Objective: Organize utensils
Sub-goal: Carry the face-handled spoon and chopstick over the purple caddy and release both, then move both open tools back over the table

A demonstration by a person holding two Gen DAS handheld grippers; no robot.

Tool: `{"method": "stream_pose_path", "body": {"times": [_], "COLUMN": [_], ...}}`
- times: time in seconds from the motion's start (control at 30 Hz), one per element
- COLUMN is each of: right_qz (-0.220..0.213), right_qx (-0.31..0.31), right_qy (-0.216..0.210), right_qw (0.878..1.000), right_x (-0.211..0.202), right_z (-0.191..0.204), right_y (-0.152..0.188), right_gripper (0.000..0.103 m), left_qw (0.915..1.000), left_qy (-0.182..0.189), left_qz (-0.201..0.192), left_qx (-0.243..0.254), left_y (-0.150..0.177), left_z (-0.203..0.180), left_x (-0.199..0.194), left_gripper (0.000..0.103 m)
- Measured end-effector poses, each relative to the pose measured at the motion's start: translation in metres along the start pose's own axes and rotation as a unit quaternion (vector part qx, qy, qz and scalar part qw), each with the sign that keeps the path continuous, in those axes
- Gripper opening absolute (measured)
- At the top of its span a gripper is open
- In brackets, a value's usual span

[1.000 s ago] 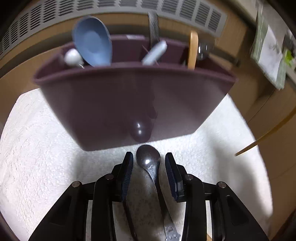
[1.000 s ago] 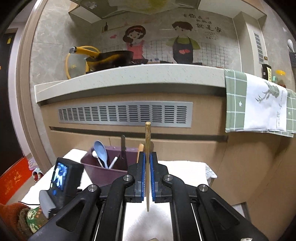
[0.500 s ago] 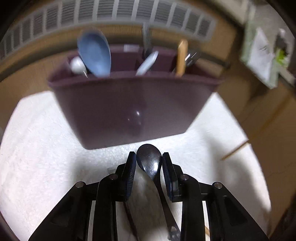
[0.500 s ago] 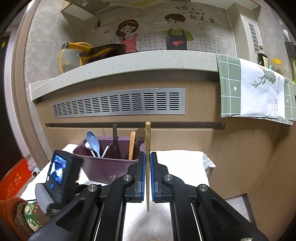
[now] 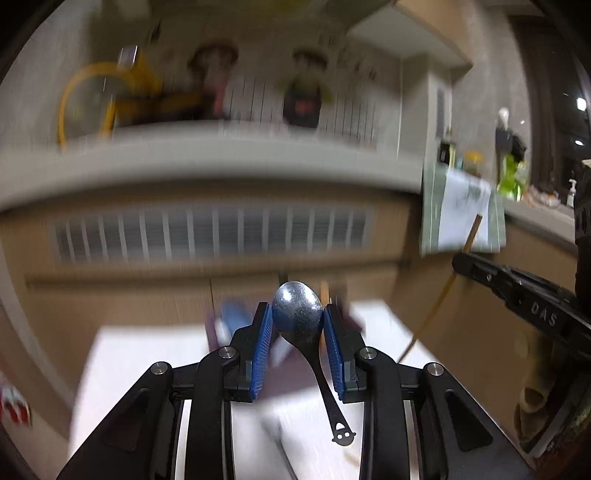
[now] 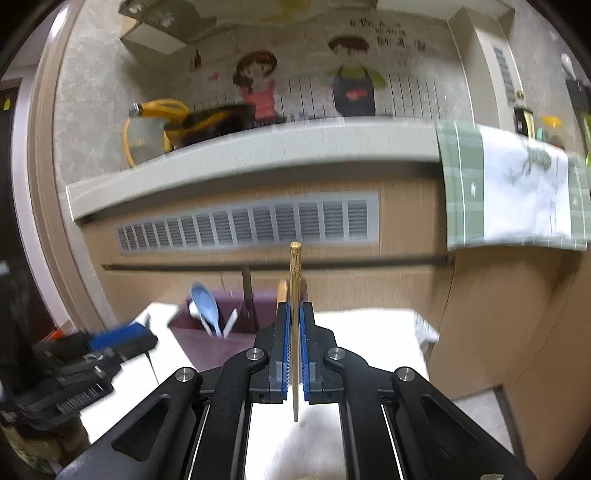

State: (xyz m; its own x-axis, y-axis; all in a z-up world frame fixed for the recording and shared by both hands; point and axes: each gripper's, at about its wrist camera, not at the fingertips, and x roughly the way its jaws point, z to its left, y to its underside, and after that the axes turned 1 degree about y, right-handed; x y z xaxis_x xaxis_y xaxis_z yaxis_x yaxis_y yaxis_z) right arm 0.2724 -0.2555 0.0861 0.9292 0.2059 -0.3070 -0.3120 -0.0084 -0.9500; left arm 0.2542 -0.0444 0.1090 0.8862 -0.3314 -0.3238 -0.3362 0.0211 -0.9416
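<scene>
Both grippers level — left gripper (image 5: 297, 325) clamps spoon (image 5: 297, 312), right gripper (image 6: 294, 332) chopstick (image 6: 295, 280).

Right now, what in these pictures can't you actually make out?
- Left wrist view: the purple utensil holder is motion-blurred and mostly hidden behind the left claw gripping the metal spoon.
- Right wrist view: the holder's right compartment sits behind the right claw and its chopstick.
- Wall lettering: too blurred to read.

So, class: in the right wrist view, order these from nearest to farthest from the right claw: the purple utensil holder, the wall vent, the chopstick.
1. chopstick: clamped upright in the right claw.
2. purple utensil holder: ahead, to the left, on the white cloth.
3. wall vent: behind it, under the counter.
</scene>
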Motion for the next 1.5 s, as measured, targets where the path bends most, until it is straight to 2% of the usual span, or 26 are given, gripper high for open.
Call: {"method": "stream_pose_path", "body": {"times": [0.1, 0.17, 0.3, 0.47, 0.53, 0.57, 0.63, 0.7, 0.77, 0.9, 1.07, 1.33, 1.4, 1.5], "right_qz": [-0.05, -0.068, -0.056, 0.004, 0.032, 0.044, 0.085, 0.149, 0.165, 0.159, 0.161, 0.176, 0.193, 0.241], "right_qx": [-0.018, -0.025, -0.04, -0.027, -0.017, -0.015, -0.015, -0.012, -0.011, -0.013, -0.017, -0.05, -0.06, -0.062], "right_qy": [-0.01, -0.016, -0.02, -0.028, -0.032, -0.033, -0.057, -0.093, -0.094, -0.073, -0.065, -0.046, -0.058, -0.084], "right_qw": [0.999, 0.997, 0.997, 0.999, 0.999, 0.998, 0.995, 0.984, 0.982, 0.985, 0.985, 0.982, 0.978, 0.965], "right_x": [-0.008, -0.003, 0.029, 0.08, 0.101, 0.109, 0.129, 0.151, 0.157, 0.139, 0.103, 0.042, 0.03, 0.026], "right_z": [0.012, 0.019, 0.033, 0.036, 0.033, 0.032, 0.031, 0.03, 0.028, 0.023, 0.02, 0.026, 0.029, 0.037], "right_y": [-0.043, -0.067, -0.081, -0.063, -0.051, -0.046, -0.033, -0.015, -0.002, 0.018, 0.042, 0.084, 0.098, 0.127], "right_gripper": [0.005, 0.005, 0.005, 0.005, 0.005, 0.005, 0.007, 0.009, 0.012, 0.013, 0.013, 0.013, 0.013, 0.013], "left_qw": [0.9994, 0.9987, 0.9986, 0.9993, 0.9995, 0.9993, 0.9975, 0.9961, 0.9955, 0.9946, 0.9886, 0.9806, 0.9792, 0.9762], "left_qy": [-0.004, -0.018, -0.028, -0.029, -0.02, -0.005, 0.015, 0.016, 0.014, -0.002, -0.014, -0.008, -0.008, -0.007], "left_qz": [-0.033, -0.047, -0.044, -0.011, 0.007, 0.026, 0.063, 0.081, 0.084, 0.087, 0.124, 0.175, 0.184, 0.202], "left_qx": [0.006, 0.012, 0.007, -0.019, -0.023, -0.026, -0.027, -0.032, -0.041, -0.057, -0.084, -0.087, -0.085, -0.078], "left_y": [-0.043, -0.057, -0.055, -0.029, -0.017, -0.009, 0.004, 0.014, 0.02, 0.032, 0.063, 0.123, 0.136, 0.158], "left_z": [0.011, 0.019, 0.037, 0.055, 0.059, 0.062, 0.063, 0.065, 0.067, 0.072, 0.074, 0.055, 0.05, 0.044], "left_x": [0.011, 0.022, 0.048, 0.097, 0.112, 0.124, 0.137, 0.142, 0.136, 0.109, 0.072, 0.01, -0.001, -0.015], "left_gripper": [0.029, 0.029, 0.03, 0.03, 0.03, 0.03, 0.031, 0.035, 0.038, 0.04, 0.04, 0.04, 0.04, 0.04]}}
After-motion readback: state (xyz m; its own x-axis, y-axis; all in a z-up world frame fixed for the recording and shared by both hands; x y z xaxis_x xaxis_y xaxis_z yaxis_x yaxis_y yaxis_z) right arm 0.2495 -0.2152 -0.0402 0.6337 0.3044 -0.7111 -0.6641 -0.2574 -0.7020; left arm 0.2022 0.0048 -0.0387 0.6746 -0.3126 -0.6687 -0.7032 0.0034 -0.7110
